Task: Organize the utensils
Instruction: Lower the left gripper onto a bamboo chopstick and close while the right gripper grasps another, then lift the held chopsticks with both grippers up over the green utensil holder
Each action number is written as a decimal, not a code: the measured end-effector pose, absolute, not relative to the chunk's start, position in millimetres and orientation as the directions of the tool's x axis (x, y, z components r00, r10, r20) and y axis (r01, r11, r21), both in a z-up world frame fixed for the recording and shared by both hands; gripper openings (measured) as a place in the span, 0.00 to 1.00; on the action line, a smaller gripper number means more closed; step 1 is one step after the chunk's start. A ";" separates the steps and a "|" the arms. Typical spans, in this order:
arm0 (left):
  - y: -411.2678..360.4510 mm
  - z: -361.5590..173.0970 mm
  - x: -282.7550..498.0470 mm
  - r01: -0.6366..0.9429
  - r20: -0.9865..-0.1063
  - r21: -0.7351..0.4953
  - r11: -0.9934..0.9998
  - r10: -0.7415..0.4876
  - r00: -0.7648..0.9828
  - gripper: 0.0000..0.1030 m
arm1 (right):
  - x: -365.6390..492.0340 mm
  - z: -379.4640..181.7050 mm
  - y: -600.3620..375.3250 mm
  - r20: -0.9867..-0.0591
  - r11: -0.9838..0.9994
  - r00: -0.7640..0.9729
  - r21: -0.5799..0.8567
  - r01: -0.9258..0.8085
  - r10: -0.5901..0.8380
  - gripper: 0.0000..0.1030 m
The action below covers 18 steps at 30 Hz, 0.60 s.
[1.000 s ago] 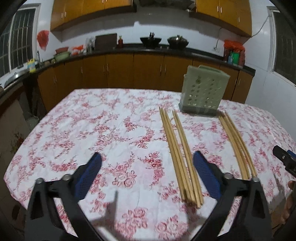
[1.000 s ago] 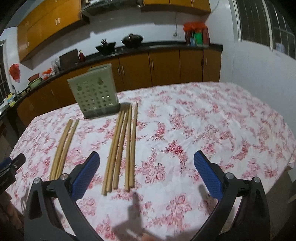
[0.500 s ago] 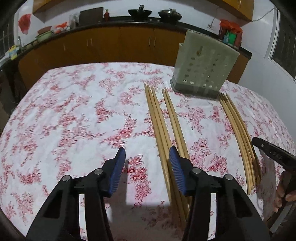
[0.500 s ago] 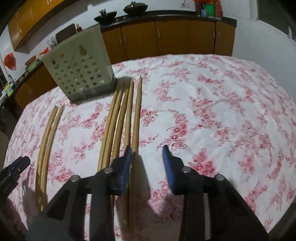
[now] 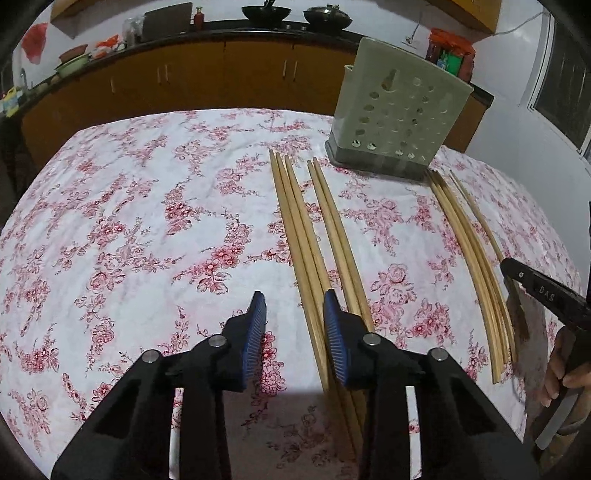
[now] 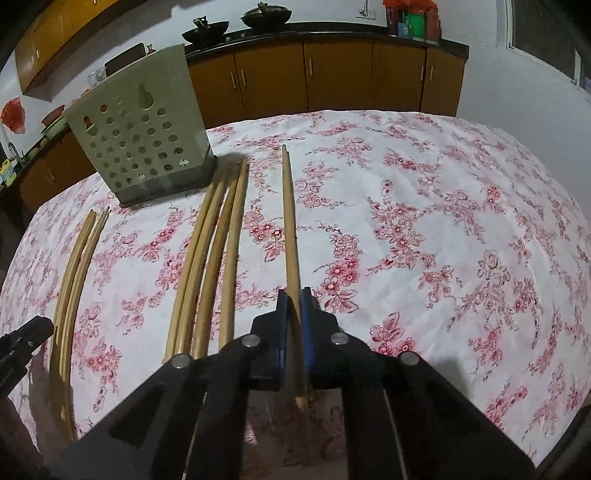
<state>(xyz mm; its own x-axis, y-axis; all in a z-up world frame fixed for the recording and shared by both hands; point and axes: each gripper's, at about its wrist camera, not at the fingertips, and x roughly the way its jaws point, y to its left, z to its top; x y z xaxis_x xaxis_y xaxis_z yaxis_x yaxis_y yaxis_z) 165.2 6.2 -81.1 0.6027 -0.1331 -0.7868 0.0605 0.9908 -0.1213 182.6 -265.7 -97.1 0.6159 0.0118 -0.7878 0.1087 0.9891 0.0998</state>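
Note:
Long wooden chopsticks lie in two groups on the floral tablecloth. My right gripper (image 6: 293, 295) is shut on a single chopstick (image 6: 290, 221), pulled aside from the right group (image 6: 210, 254). A perforated green utensil holder (image 6: 142, 129) stands at the far end; it also shows in the left wrist view (image 5: 399, 110). My left gripper (image 5: 294, 310) is part open, its right pad against the left group of chopsticks (image 5: 310, 236), with nothing clamped. The right group (image 5: 472, 254) lies further right there.
The table (image 5: 110, 221) is covered by a red-flowered cloth. Kitchen cabinets and a counter with woks (image 6: 236, 22) run behind it. The right gripper's tip (image 5: 543, 288) and hand show at the left view's right edge.
Both grippers lowered toward the table and narrowed. The right gripper closed on one chopstick and drew it rightward from its group. The left gripper narrowed beside the left group.

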 end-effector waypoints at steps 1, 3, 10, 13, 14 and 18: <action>6.3 -81.7 165.6 0.061 -0.789 -0.119 0.991 -0.132 0.600 0.29 | 182.6 -97.1 -265.2 -0.788 0.989 0.616 0.099 0.108 0.011 0.09; 7.2 -81.3 165.6 0.058 -0.792 -0.109 0.992 -0.123 0.598 0.27 | 182.6 -97.0 -265.0 -0.788 0.989 0.615 0.098 0.108 0.011 0.09; 3.3 -82.6 166.9 0.072 -0.800 -0.085 0.994 -0.111 0.590 0.18 | 179.2 -97.4 -257.8 -0.785 0.993 0.620 0.075 0.089 0.004 0.14; -1.0 -84.2 169.3 0.075 -0.798 -0.047 0.996 -0.083 0.597 0.10 | 179.4 -97.9 -253.0 -0.782 0.996 0.623 0.048 0.069 -0.006 0.15; -0.5 -84.4 170.7 0.077 -0.798 -0.046 0.996 -0.083 0.597 0.09 | 180.7 -97.8 -252.6 -0.782 0.997 0.623 0.041 0.065 -0.009 0.12; 8.2 -84.8 184.0 0.055 -0.798 -0.037 0.998 -0.063 0.599 0.08 | 190.2 -97.8 -256.7 -0.780 0.997 0.625 0.037 0.068 -0.014 0.09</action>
<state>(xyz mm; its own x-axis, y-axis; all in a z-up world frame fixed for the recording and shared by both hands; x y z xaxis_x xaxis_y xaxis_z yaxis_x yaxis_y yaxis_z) 184.0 8.2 -84.8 0.5989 -0.0626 -0.7984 0.0551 0.9978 -0.0368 190.2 -256.7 -97.8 0.6252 -0.0143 -0.7803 0.0685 0.9970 0.0366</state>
